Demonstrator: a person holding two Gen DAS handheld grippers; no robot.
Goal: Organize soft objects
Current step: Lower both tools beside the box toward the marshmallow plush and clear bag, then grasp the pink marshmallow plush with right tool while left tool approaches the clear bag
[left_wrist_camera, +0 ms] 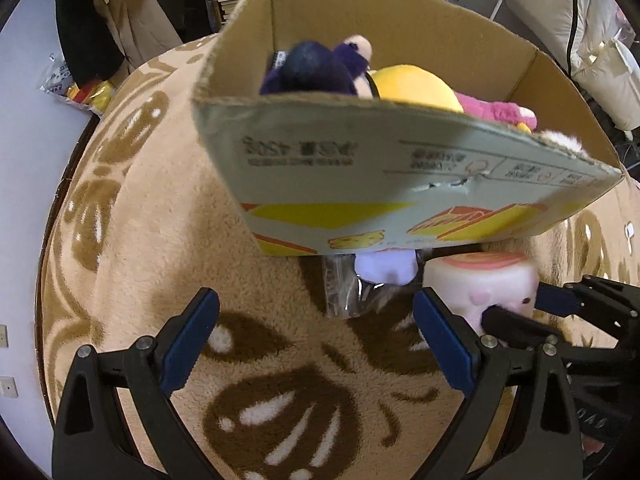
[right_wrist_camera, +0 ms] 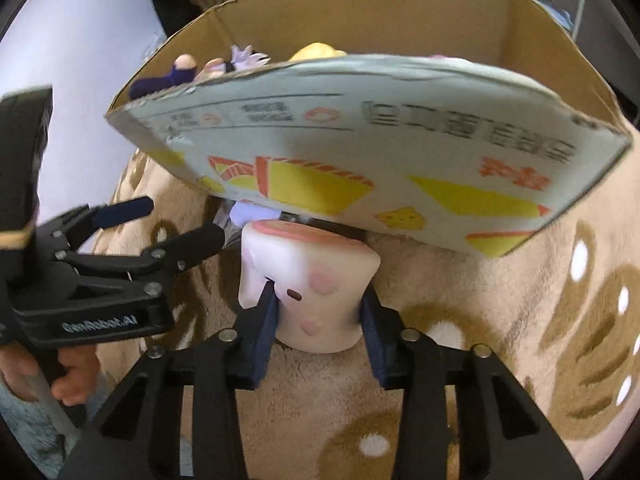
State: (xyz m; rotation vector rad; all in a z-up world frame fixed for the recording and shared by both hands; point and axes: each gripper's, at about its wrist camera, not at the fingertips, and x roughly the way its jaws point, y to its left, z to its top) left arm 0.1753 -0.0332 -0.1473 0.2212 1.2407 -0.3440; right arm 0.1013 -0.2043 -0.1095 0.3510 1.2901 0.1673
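A cardboard box [left_wrist_camera: 360, 168] stands on the rug and holds several plush toys: a dark purple one [left_wrist_camera: 316, 68], a yellow one [left_wrist_camera: 416, 84] and a pink one [left_wrist_camera: 500, 110]. The box also shows in the right wrist view [right_wrist_camera: 360, 152]. My right gripper [right_wrist_camera: 320, 320] is shut on a white and pink squishy toy [right_wrist_camera: 312, 276] just in front of the box's near wall. The toy also shows in the left wrist view [left_wrist_camera: 484, 284]. My left gripper [left_wrist_camera: 316, 344] is open and empty over the rug, left of the toy, and also shows in the right wrist view [right_wrist_camera: 180, 222].
A lilac soft thing in a clear plastic bag [left_wrist_camera: 360, 288] lies against the box's base. The tan rug [left_wrist_camera: 160, 260] with brown patterns covers the floor. Coats [left_wrist_camera: 120, 20], shelves and white bedding [left_wrist_camera: 580, 20] stand behind the box.
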